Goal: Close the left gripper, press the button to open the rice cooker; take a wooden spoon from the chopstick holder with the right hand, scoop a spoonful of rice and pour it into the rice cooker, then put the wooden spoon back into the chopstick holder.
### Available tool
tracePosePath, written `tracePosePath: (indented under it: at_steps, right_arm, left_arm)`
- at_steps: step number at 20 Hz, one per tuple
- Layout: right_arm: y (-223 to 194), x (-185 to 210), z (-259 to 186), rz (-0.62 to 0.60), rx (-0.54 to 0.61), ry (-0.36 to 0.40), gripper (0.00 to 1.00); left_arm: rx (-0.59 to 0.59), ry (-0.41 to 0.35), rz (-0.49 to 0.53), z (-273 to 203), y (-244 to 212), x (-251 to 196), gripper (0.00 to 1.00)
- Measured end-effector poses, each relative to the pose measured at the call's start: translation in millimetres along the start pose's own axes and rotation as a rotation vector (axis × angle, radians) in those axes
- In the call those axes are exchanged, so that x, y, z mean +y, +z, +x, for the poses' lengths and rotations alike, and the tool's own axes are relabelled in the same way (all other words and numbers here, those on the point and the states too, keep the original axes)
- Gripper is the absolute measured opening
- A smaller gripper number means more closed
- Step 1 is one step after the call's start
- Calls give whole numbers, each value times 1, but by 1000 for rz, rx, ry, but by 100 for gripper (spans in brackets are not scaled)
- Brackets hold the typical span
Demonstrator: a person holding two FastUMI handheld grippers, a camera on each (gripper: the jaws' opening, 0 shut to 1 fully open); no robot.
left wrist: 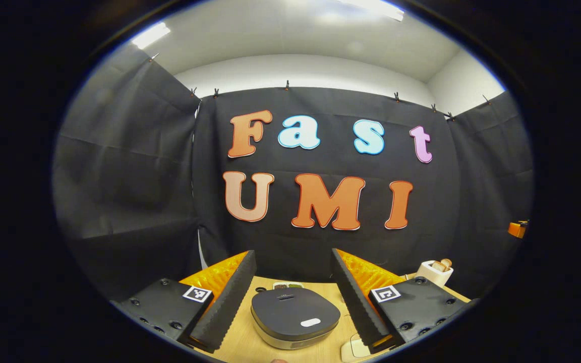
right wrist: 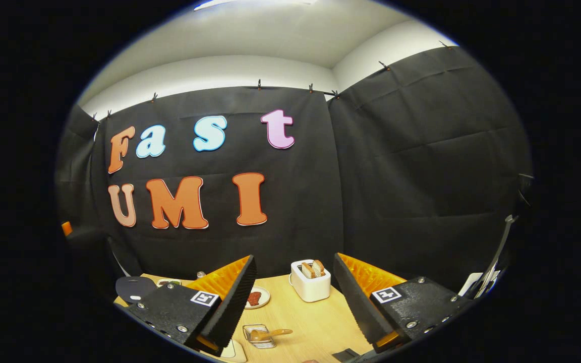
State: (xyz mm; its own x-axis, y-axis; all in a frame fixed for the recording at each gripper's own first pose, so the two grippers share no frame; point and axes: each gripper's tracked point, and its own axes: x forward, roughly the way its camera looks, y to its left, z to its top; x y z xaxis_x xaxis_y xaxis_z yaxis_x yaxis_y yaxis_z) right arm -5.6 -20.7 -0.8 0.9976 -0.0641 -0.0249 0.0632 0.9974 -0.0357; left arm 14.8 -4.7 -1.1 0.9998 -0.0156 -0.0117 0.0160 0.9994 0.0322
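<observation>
In the left gripper view, the left tool (left wrist: 293,297) hangs above the wooden desk (left wrist: 242,345) with its two fingers spread wide apart and nothing between them. Each finger (left wrist: 225,302) has a black ribbed pad on its inner side and an orange part behind it. Below the gap lies the rice cooker (left wrist: 294,316), dark grey, with rounded corners and its lid down. On the front part of the lid there is a small white oval button (left wrist: 310,322). The tool is not touching the cooker. Just behind the cooker, a small tray (left wrist: 287,285) with dark contents is partly visible. To the right, near the booth wall, stands a white holder (left wrist: 434,273) with wooden pieces sticking out of its top.

In the right gripper view, the right tool (right wrist: 294,302) is also spread wide and holds nothing. Between its fingers, farther off on the desk (right wrist: 315,322), stands the same white holder (right wrist: 310,281), upright, with two wooden pieces in its slots. Left of it lies a small plate (right wrist: 256,297) with something reddish on it. Nearer to the camera there is a clear square container (right wrist: 259,336), and a wooden spoon (right wrist: 272,333) rests in it with the handle pointing to the right. At the far left edge, part of the dark lid of the rice cooker (right wrist: 135,288) shows.
</observation>
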Motion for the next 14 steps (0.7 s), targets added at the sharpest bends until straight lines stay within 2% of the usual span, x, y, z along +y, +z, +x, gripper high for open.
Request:
tracePosePath:
  at_steps: [10,11,14]
  right_arm:
    - [-1,9,9,-23,3,12,95]
    - [-1,8,9,-23,4,8,95]
    - [-2,5,9,-31,5,-2,95]
  left_arm:
    - [0,22,10,3,2,2,98]
    - [3,19,6,4,1,3,100]
    - [23,3,-8,4,-5,1,93]
